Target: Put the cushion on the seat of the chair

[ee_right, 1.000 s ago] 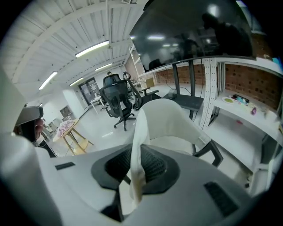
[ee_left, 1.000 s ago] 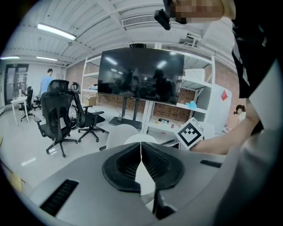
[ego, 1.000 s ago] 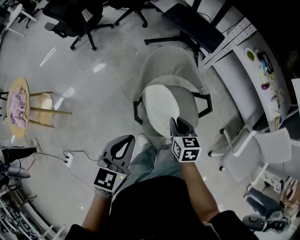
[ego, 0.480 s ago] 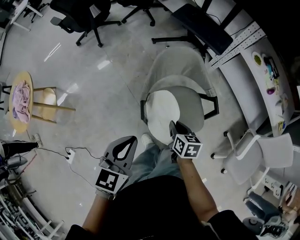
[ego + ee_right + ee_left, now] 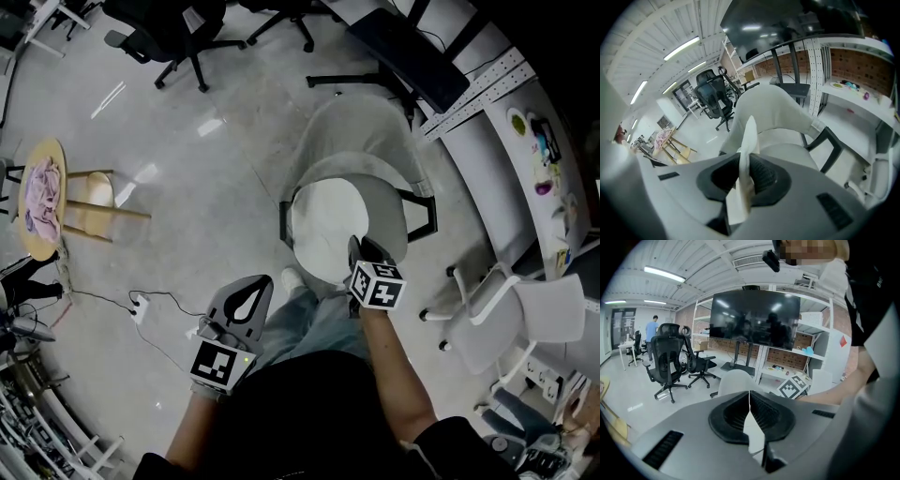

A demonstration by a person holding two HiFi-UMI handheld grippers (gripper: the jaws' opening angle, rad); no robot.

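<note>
A round white cushion (image 5: 322,228) lies over the seat of the light grey chair (image 5: 364,136), towards the seat's left side. My right gripper (image 5: 357,247) is shut on the cushion's near edge, just above the seat's front. In the right gripper view the cushion (image 5: 750,133) stands edge-on between the pads, with the chair (image 5: 774,108) behind it. My left gripper (image 5: 263,278) hangs lower left of the chair, beside the person's leg, and holds nothing. Its jaws meet at the tips in the left gripper view, where the left gripper (image 5: 750,395) is shut.
Black office chairs (image 5: 178,33) stand at the back. A wooden stool (image 5: 42,199) with pink cloth is at the left. A power strip (image 5: 139,307) and cable lie on the floor. A white chair (image 5: 525,314) and a desk (image 5: 525,141) are at the right.
My right gripper has come down with the cushion, which now lies flatter and lower on the seat. The left gripper has stayed where it was.
</note>
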